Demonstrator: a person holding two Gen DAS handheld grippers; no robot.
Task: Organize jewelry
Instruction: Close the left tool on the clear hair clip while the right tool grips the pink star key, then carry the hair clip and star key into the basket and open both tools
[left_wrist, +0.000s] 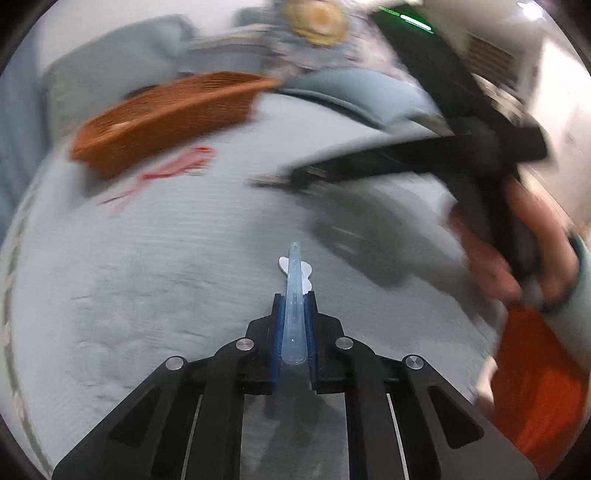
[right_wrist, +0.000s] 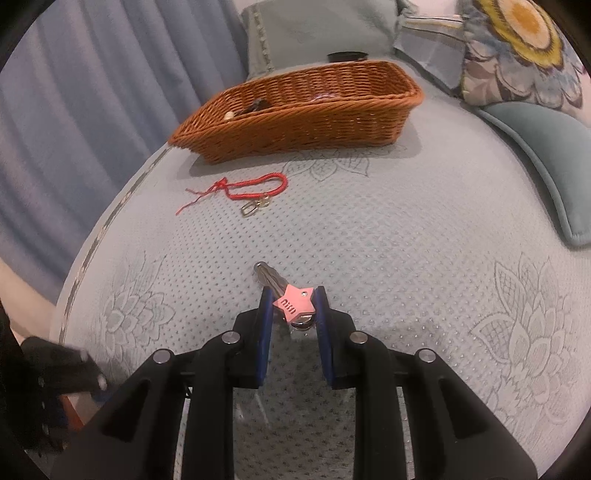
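Both tongs clenched on hair clips over the bed; basket and red bracelet lie ahead.

Left tongs (left_wrist: 294, 306) grip a translucent pale-blue hair clip (left_wrist: 294, 291) edge-on between the blue pads, its white bow-shaped bit poking out past the tips, just over the pale quilted bedspread (left_wrist: 166, 277). Right tongs (right_wrist: 291, 306) grip a pink star-shaped hair clip (right_wrist: 294, 303) with a silver metal prong sticking out toward the upper left, low over the bedspread. Further out, a red braided cord bracelet (right_wrist: 255, 186) with a small gold clasp lies flat on the bedspread, near the woven brown basket (right_wrist: 295, 118) but apart from it; basket holds a few small items, too dim to name. Teal cushion (right_wrist: 546, 155) and floral pillow (right_wrist: 517, 48) to the right, blue curtain (right_wrist: 92, 92) left. Left view is motion-blurred; it shows the person's hand (left_wrist: 517, 251) on the right tool.
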